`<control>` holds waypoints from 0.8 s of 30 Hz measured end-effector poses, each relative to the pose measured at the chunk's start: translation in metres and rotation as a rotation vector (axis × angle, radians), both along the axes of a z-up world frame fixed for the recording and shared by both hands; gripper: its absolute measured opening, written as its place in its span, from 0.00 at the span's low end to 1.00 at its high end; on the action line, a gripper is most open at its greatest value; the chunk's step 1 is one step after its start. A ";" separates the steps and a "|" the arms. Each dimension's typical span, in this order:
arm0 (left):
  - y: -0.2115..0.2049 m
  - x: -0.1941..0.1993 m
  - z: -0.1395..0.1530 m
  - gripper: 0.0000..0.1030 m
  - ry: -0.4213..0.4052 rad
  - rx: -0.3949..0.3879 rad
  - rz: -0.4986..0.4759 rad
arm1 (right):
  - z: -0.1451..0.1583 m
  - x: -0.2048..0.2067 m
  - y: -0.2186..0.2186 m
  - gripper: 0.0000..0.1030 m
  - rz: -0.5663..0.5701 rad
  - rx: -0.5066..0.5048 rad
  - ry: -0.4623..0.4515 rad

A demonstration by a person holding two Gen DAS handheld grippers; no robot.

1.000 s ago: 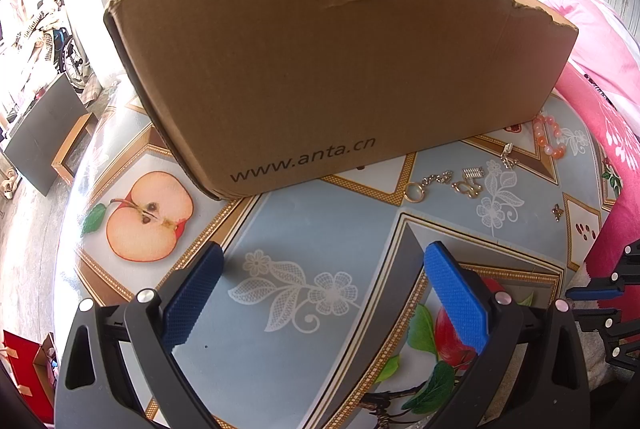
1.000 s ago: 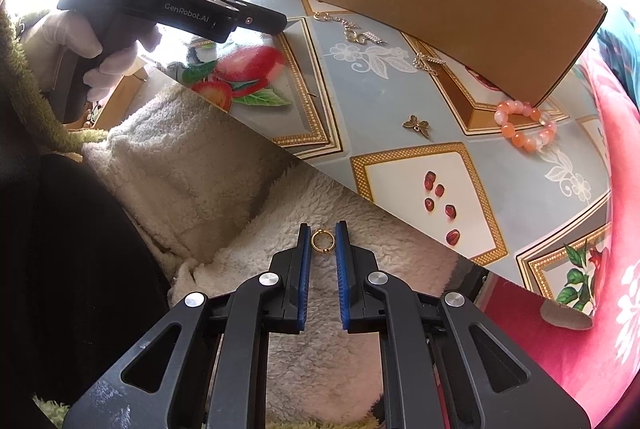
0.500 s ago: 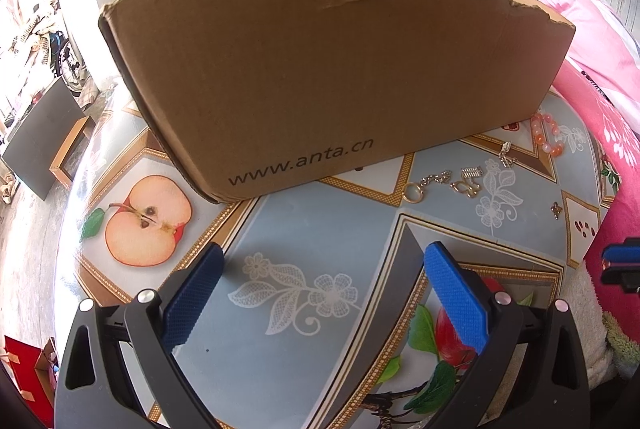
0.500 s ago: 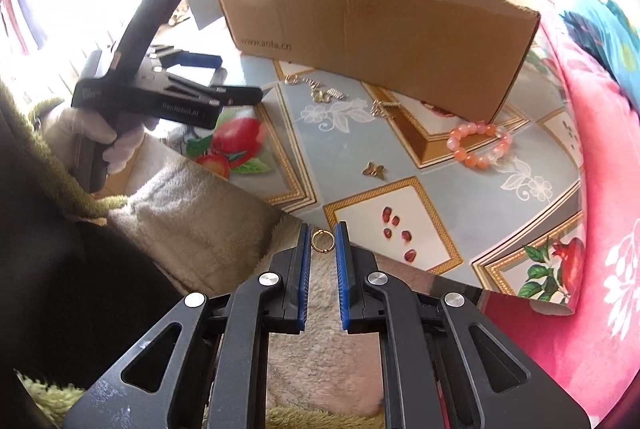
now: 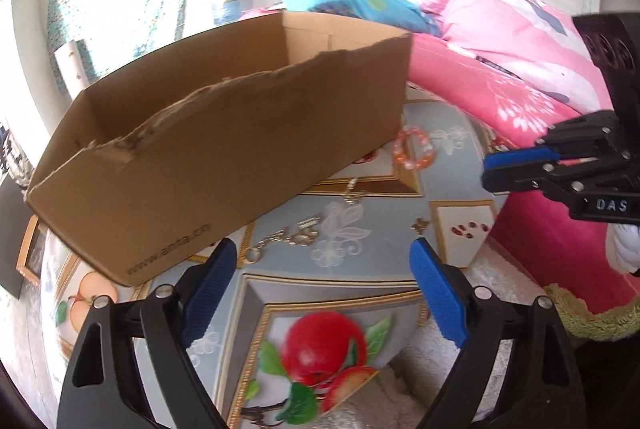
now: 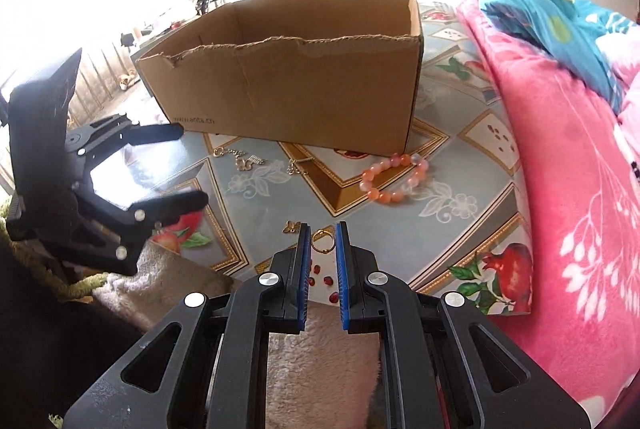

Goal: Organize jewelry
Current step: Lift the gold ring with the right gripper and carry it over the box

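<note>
My right gripper (image 6: 322,229) is shut on a small gold ring (image 6: 323,248) and holds it above the table's near edge, in front of the open cardboard box (image 6: 300,85). An orange bead bracelet (image 6: 394,175) lies by the box's right corner. Gold chain pieces (image 6: 244,159), a small pendant (image 6: 298,167) and a butterfly charm (image 6: 292,227) lie on the patterned tablecloth (image 6: 452,205). My left gripper (image 5: 322,249) hovers over the chain pieces (image 5: 296,235) with its jaws closing and nothing between them. The box (image 5: 224,149) stands just beyond it. The right gripper (image 5: 486,169) shows at the right edge.
A pink floral blanket (image 6: 580,169) and a teal pillow (image 6: 552,17) border the table on the right. A cream fleece cloth (image 6: 320,369) covers the person's lap at the near edge. The bracelet (image 5: 412,149) and charm (image 5: 419,226) also show in the left wrist view.
Both grippers rose and rolled, so the box's open top now shows. The left jaws have narrowed somewhat. The right gripper carried the ring from over the fleece to over the table edge.
</note>
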State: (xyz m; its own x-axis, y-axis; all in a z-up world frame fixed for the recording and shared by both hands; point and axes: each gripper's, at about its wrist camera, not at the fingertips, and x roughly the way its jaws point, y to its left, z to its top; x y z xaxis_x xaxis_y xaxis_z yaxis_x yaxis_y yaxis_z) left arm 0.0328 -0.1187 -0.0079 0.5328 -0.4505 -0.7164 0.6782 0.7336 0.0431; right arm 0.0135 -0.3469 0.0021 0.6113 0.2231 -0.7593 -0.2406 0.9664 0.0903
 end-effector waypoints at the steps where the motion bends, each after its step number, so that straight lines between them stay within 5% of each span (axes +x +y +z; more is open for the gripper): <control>1: -0.008 -0.005 0.000 0.75 -0.003 0.009 -0.031 | 0.000 0.001 -0.001 0.10 -0.007 0.007 -0.005; 11: -0.058 -0.014 -0.018 0.28 0.017 0.091 -0.190 | -0.010 0.011 -0.007 0.10 -0.037 0.059 -0.012; 24: -0.081 -0.005 -0.032 0.18 0.036 0.186 -0.251 | -0.014 0.020 -0.017 0.10 -0.029 0.112 -0.011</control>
State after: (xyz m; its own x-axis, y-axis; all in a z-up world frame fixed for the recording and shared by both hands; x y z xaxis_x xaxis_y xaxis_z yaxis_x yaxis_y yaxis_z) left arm 0.0275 -0.1994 -0.0397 0.3944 -0.4245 -0.8150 0.8407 0.5248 0.1336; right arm 0.0337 -0.3636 -0.0123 0.6268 0.2877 -0.7241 -0.2137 0.9572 0.1952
